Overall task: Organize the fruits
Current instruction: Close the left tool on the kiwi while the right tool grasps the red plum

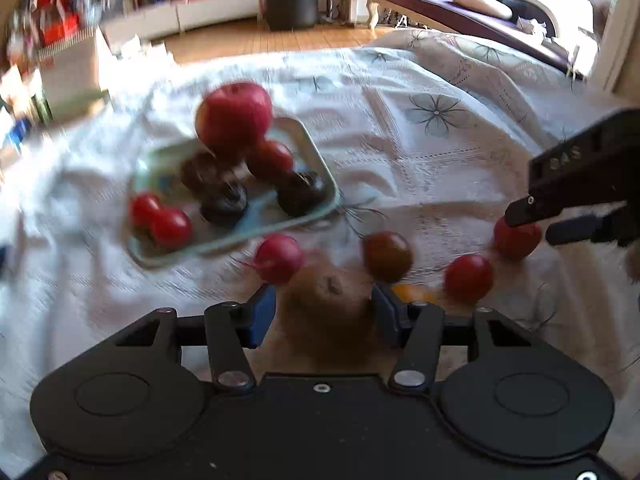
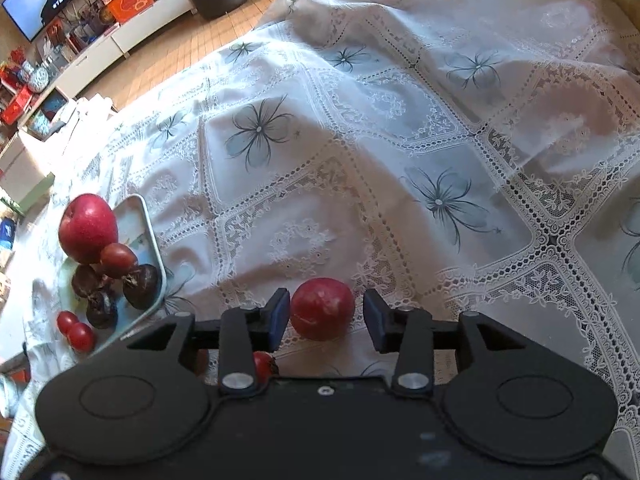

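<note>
Black plastic housing fills the near edge of both wrist views. Between the left gripper (image 1: 323, 312) and its blue-padded fingers (image 1: 262, 314) sits a fuzzy brown, blurred kiwi-like fruit (image 1: 326, 320); the pads flank it closely, but whether they press it I cannot tell. Angled steeply down, the right gripper (image 2: 324, 320) has its fingers (image 2: 278, 318) parted around a smooth round red fruit (image 2: 322, 308) resting on the white lace tablecloth (image 2: 360, 140) with grey flower prints, gaps showing on both sides. A small red tomato (image 2: 265, 364) lies nearer, under the housing. Far left, a pale green rectangular tray (image 2: 154, 248) holds a glossy red apple (image 2: 88, 228), dark wrinkled chestnut-like pieces (image 2: 140, 286) and cherry tomatoes (image 2: 76, 330). Loose red fruits (image 1: 468, 278) lie beside the tray on the bench.
</note>
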`<state>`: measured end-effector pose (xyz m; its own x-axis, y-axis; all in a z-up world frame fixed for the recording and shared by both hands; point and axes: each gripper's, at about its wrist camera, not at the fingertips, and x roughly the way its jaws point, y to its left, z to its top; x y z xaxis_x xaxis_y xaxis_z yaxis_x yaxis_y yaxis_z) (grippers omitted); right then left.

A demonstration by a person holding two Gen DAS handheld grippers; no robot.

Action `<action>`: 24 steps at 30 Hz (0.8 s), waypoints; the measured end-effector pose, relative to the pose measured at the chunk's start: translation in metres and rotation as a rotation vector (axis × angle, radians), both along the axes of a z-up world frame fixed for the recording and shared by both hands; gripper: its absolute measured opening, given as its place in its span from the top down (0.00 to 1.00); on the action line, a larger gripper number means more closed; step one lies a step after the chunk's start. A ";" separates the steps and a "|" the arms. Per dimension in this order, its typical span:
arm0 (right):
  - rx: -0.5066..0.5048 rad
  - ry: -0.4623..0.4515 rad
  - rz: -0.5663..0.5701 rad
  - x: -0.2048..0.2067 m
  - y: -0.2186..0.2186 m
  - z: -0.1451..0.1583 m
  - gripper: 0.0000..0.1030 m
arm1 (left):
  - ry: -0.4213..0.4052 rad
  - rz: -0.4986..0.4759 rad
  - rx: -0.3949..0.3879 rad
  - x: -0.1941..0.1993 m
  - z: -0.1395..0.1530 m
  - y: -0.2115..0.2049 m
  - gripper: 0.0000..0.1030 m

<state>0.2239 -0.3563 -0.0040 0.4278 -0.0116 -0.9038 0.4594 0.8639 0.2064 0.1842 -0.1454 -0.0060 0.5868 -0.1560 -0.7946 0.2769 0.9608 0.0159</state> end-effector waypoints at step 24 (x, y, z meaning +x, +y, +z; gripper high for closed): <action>-0.131 0.073 0.047 0.011 0.021 -0.021 0.60 | 0.166 0.128 -0.267 0.044 -0.040 0.022 0.24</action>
